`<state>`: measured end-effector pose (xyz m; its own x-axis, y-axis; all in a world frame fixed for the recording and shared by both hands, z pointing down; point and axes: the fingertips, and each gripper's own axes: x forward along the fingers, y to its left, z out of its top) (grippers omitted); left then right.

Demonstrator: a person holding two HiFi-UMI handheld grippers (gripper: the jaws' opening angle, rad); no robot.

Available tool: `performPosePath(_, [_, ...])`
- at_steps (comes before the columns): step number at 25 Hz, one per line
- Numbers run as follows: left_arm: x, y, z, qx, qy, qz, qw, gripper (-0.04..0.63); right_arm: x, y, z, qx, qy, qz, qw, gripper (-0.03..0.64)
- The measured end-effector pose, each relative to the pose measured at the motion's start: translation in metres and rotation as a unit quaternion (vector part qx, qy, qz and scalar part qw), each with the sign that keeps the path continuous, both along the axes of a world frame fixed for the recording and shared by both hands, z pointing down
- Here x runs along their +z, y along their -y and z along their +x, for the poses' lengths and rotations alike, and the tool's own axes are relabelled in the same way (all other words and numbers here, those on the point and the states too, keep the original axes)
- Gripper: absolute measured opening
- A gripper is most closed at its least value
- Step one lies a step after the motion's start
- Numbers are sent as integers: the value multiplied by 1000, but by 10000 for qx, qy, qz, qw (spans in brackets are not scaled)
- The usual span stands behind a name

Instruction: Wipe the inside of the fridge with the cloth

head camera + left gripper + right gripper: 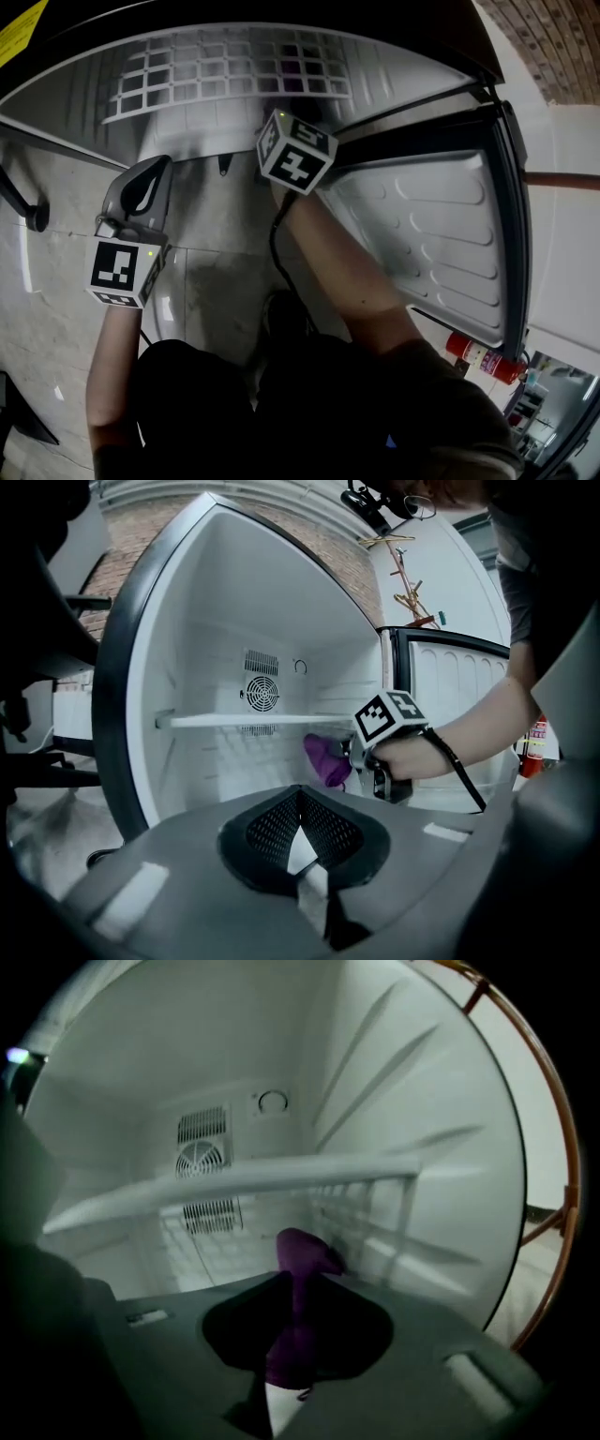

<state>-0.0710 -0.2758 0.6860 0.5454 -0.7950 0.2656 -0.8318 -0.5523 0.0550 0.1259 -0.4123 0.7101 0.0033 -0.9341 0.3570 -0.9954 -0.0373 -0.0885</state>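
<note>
The fridge [234, 621] stands open, white inside, with a shelf [253, 720] across its middle. My right gripper [295, 1288] is shut on a purple cloth [300, 1255], which sticks out past the jaws just below the shelf [234, 1180] inside the fridge. From the left gripper view, the cloth [326, 759] hangs in front of the right gripper [370, 752] at the fridge's right side. My left gripper [298, 799] hangs outside the fridge, jaws together with nothing in them. In the head view it [141, 202] is left of the right gripper's marker cube [295, 150].
A round fan grille [262, 694] sits on the back wall above the shelf. The open fridge door [441, 244] stands at the right, with a red fire extinguisher [483, 356] beyond it. A wire shelf [234, 70] shows from above. The floor is grey tile [56, 281].
</note>
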Motion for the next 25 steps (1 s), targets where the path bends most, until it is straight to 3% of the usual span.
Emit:
performPosePath(3, [-5,-2,2,63,-23,32,10000,17,-32,-1,4,107,507,370,9980,55])
performPosePath(5, [-6,-2,2,96,-2,53,9999,17,-36,-2,12,274,629,345,9970,55])
performPosePath(12, [-6,-6,-3,44,-9,43,10000,18,-9,-5,21,656,670,-206,9954,54])
performPosePath(17, [-4,-9,-11,-9,38,55,10000,18,28,-7,26,1047,898,-782,9874,52])
performPosePath(25, [-3,-14,-27,-172,58,45,9998,18,80,-23,33,1137,449,-1375,9829,52])
